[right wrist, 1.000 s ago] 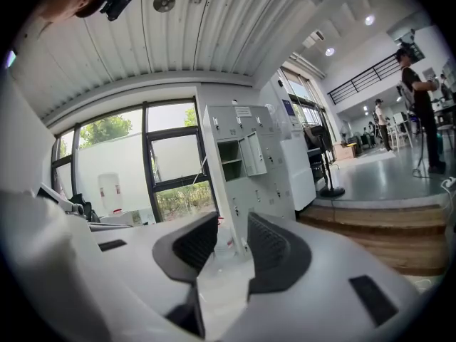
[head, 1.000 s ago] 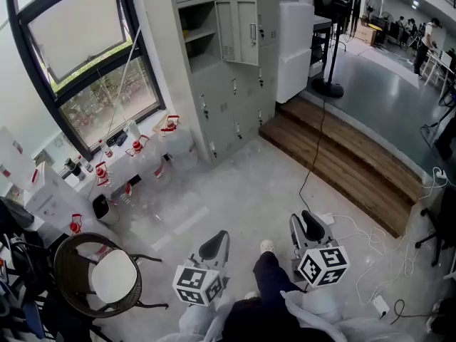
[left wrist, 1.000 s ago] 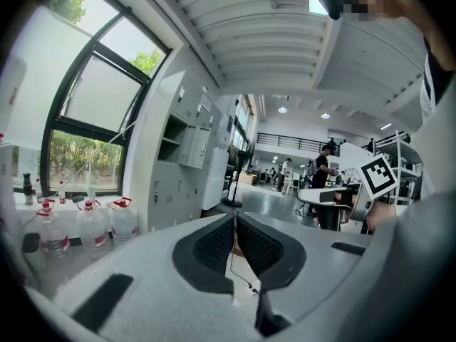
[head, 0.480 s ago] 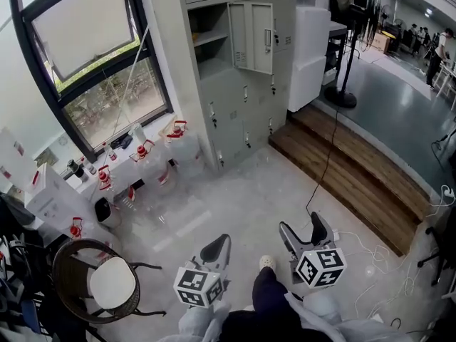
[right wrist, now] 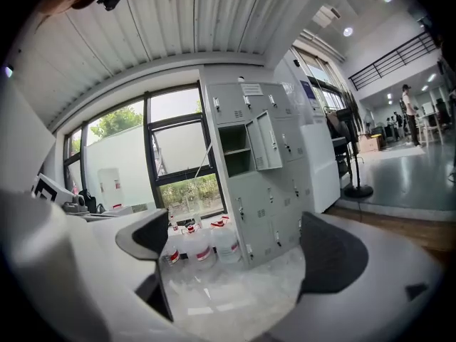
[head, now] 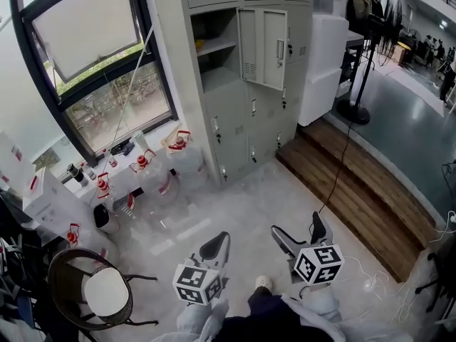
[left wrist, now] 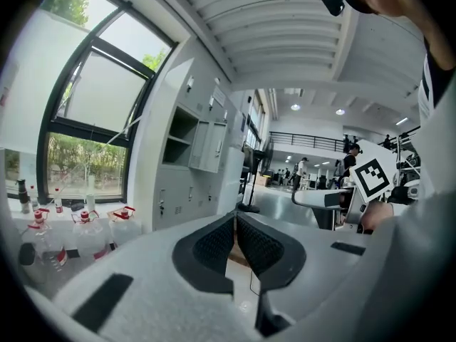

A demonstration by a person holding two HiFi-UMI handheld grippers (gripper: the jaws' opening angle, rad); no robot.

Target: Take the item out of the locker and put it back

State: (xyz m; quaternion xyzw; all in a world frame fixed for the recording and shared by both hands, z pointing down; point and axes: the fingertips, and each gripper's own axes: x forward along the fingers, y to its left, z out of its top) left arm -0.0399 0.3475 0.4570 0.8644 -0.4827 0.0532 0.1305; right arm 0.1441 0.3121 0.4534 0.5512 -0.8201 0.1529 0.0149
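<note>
Grey steel locker (head: 246, 112), 12 o'clock: one compartment (head: 216, 55) open, item inside indiscernible. Red-capped clear jugs (head: 184, 155), 10 o'clock. Left gripper (head: 219, 241): jaws together, empty. Right gripper (head: 296, 228): jaws just opened wide, empty.

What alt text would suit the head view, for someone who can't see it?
Seen from above, a person holds two grippers over a pale floor, facing grey lockers with one door open. The left gripper is shut; on the right gripper the jaws have just been opening, nothing between them. Red-capped jugs stand under a window.
</note>
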